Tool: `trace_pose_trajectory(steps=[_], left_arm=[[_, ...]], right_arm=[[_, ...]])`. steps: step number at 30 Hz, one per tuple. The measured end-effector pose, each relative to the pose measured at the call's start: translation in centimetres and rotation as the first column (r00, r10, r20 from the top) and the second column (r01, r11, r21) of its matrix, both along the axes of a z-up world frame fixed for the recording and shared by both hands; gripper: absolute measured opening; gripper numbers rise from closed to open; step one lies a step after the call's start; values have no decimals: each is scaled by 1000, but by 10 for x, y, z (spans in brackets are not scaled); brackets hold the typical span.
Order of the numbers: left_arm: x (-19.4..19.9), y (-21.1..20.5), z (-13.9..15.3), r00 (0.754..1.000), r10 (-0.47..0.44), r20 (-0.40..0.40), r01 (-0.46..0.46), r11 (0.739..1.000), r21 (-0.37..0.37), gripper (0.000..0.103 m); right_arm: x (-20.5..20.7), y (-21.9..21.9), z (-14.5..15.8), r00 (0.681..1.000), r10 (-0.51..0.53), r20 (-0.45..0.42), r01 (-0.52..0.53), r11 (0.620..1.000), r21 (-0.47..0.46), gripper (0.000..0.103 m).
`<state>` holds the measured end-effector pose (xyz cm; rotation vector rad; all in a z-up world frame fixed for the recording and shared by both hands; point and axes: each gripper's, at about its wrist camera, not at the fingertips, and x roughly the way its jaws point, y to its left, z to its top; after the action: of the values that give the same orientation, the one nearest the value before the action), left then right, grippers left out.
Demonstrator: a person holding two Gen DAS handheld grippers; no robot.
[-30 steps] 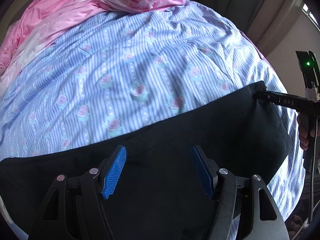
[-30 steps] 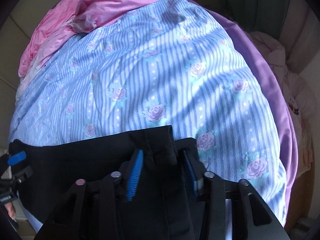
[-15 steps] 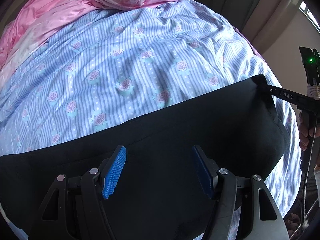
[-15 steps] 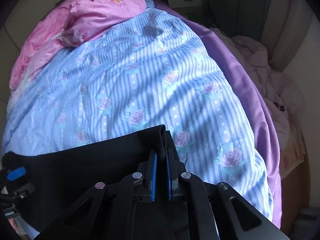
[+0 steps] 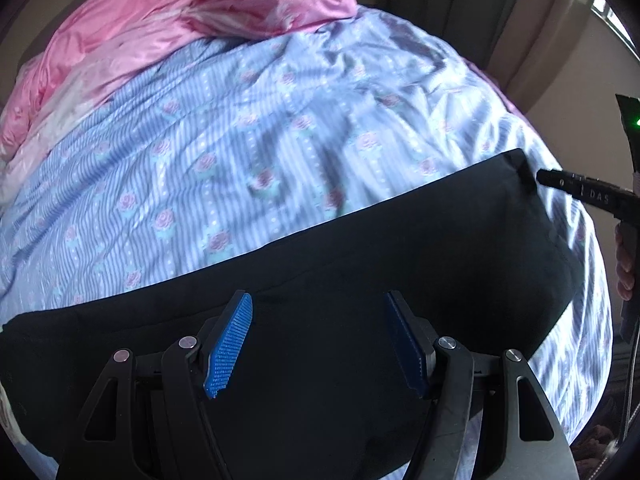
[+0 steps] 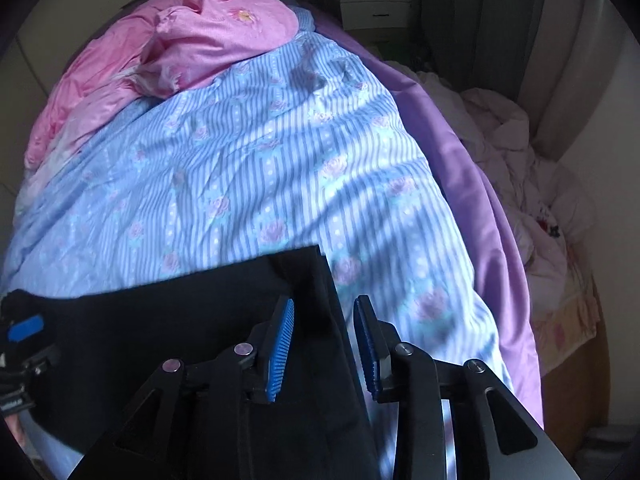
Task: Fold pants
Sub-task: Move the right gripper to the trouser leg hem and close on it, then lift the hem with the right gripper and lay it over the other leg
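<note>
Sunlight falls in stripes across a bed (image 6: 280,184) with a blue striped sheet that has small roses on it. Black pants (image 5: 360,280) are laid flat across the near edge of this bed, in a long dark band from left to right.

Nearest to the left camera, the left tongs (image 5: 318,338) are seen spread wide above the middle of the pants, and nothing is held between them. Nearest to the right camera, the right tongs (image 6: 324,344) are seen partly spread at the right end of the pants. The cloth edge sits between the blue pads (image 6: 282,346), but it is not pinched.

The step in hand seems to be getting a grip on the pants for the next fold. To do it well, all the layers at the right end should be taken deep between the pads before they are squeezed. The left tongs should be brought down to the cloth too, so both ends can be lifted together. The pants should be kept pulled smooth, so that no bump is made.

Farther back, a pink blanket (image 6: 168,60) is bunched up at the head of the bed. A white nightstand (image 6: 372,8) is seen beyond it.

Counted up: one pair of pants, two tongs, one bed, one pink blanket, one nightstand.
</note>
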<state>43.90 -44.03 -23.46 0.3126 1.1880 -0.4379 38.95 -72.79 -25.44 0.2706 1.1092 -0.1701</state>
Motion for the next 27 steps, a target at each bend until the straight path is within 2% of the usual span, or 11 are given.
trace_pose_trajectory(steps=[4, 8, 15, 20, 25, 27], left_arm=[[-9, -14, 0, 999, -41, 0, 41, 999, -3, 67], [-16, -23, -8, 998, -65, -17, 66, 998, 13, 67], [-22, -26, -17, 997, -66, -43, 67, 997, 27, 67], [-29, -32, -19, 996, -74, -51, 76, 997, 30, 67], [-32, -35, -19, 996, -66, -68, 67, 998, 14, 67], [-33, -37, -18, 995, -61, -76, 61, 998, 8, 67]], right_arm=[[-17, 1, -12, 998, 39, -45, -38, 999, 36, 32], [-28, -2, -33, 995, 40, -91, -33, 996, 80, 32], [-38, -18, -57, 996, -6, -85, 23, 979, 204, 36], [-43, -31, -75, 994, -70, -82, 93, 942, 322, 40], [-38, -30, -77, 994, -36, -106, 69, 944, 323, 40], [-38, -33, -77, 993, -31, -111, 67, 938, 341, 34]])
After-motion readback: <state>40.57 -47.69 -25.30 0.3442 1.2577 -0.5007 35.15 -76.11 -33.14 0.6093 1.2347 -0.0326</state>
